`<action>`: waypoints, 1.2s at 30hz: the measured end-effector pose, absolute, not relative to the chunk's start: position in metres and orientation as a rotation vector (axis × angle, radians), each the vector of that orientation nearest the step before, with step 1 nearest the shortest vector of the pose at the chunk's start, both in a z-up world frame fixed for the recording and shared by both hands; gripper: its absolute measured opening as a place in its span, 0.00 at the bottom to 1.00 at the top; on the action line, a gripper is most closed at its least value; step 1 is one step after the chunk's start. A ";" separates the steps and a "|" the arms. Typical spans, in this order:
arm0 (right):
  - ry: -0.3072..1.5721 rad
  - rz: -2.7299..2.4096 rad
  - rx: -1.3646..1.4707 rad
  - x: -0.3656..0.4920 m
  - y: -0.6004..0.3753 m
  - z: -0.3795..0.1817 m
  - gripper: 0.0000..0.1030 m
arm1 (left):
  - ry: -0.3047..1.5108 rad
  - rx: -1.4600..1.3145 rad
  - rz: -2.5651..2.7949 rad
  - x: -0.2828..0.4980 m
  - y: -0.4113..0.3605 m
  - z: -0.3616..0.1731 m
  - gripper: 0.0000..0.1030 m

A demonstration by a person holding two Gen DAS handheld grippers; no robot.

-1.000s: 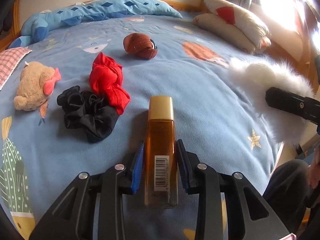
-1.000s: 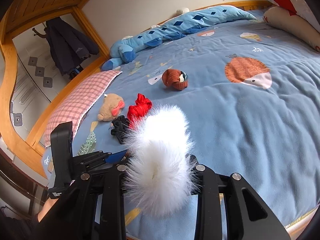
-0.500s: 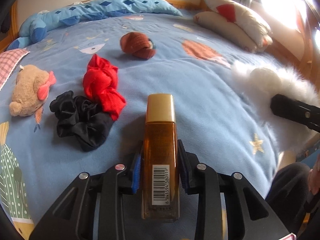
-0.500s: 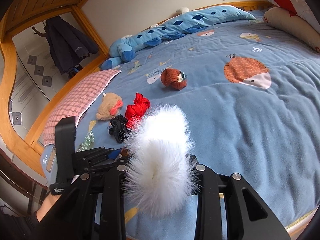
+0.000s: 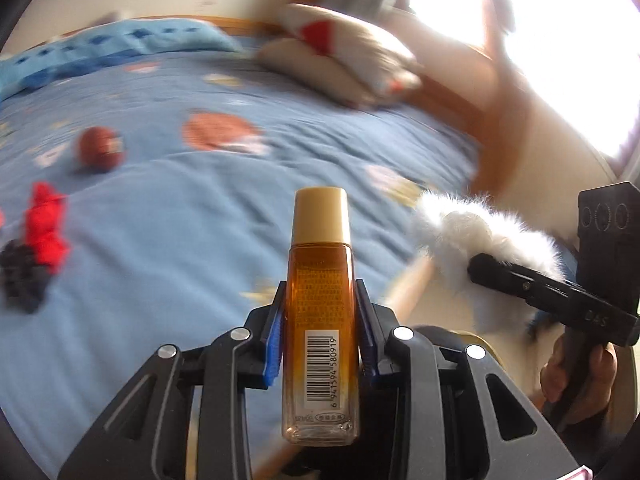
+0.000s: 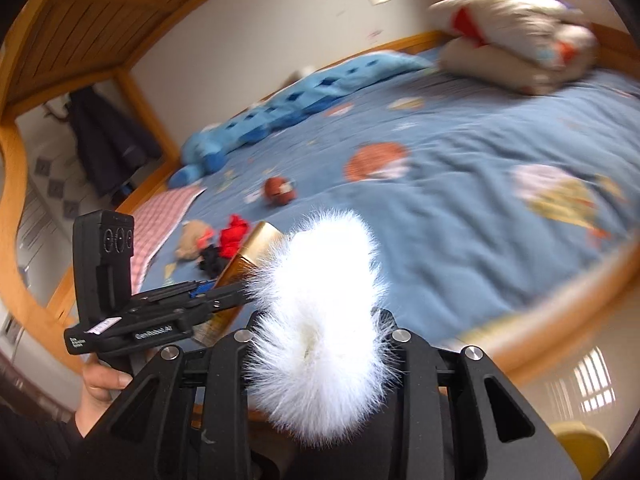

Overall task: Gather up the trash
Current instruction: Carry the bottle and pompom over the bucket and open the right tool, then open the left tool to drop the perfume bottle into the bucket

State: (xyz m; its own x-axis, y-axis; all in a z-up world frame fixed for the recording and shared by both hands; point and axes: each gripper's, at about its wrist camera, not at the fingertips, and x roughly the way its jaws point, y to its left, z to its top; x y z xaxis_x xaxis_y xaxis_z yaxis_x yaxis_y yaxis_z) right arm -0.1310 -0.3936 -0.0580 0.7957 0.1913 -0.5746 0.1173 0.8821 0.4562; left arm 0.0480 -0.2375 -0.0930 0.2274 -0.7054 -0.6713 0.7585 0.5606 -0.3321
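On the left of the blue bedspread (image 5: 168, 240) lie a black scrunchie (image 5: 22, 280), a red scrunchie (image 5: 44, 228) and, farther back, a brown knitted ball (image 5: 100, 152); none is touched. In the middle, the left gripper (image 5: 320, 320) has its blue pads clamped on the sides of an amber bottle with a gold cap (image 5: 320, 320), held clear of the bed, cap pointing away. To the right, the right gripper (image 6: 320, 328) is closed on a white furry scrunchie (image 6: 320, 312), also held above the bed near its wooden edge (image 6: 560, 312).

The bottle's smooth flat sides could slide through the pads if the hand swings sharply, and its long body gives it leverage to tip. The fluff compresses, so the right grip may loosen and drop it.

Compared with a second ago, both views have swung rightward and blurred: the scrunchies have shifted to the far left, the pillows (image 5: 344, 68) and window have come into the centre, and both hands have drawn back off the bed with their loads.
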 end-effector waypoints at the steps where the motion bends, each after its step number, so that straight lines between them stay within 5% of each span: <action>1: 0.653 0.000 0.497 -0.148 -0.401 -0.057 0.29 | 0.885 0.090 -1.061 0.031 -0.254 -0.092 0.31; 10: 0.793 -0.372 0.571 -0.312 -0.449 -0.111 0.29 | 0.971 0.235 -1.347 -0.086 -0.349 -0.117 0.31; 17: 0.947 -0.444 0.678 -0.358 -0.447 -0.181 0.30 | 1.047 0.385 -1.451 -0.149 -0.397 -0.149 0.31; 21: 1.043 -0.526 0.674 -0.369 -0.454 -0.202 0.63 | 1.069 0.455 -1.465 -0.165 -0.407 -0.162 0.31; 36: 0.841 -0.639 0.768 -0.419 -0.488 -0.167 0.64 | 1.101 0.608 -1.478 -0.202 -0.434 -0.193 0.31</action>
State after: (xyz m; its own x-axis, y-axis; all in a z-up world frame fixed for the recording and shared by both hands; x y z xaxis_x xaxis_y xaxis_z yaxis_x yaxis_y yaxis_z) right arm -0.4190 -0.4883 -0.1670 0.5168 -0.1929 -0.8341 0.7521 0.5677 0.3347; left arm -0.2022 -0.4335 -0.1926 -0.2278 -0.4684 -0.8536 0.9521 0.0766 -0.2961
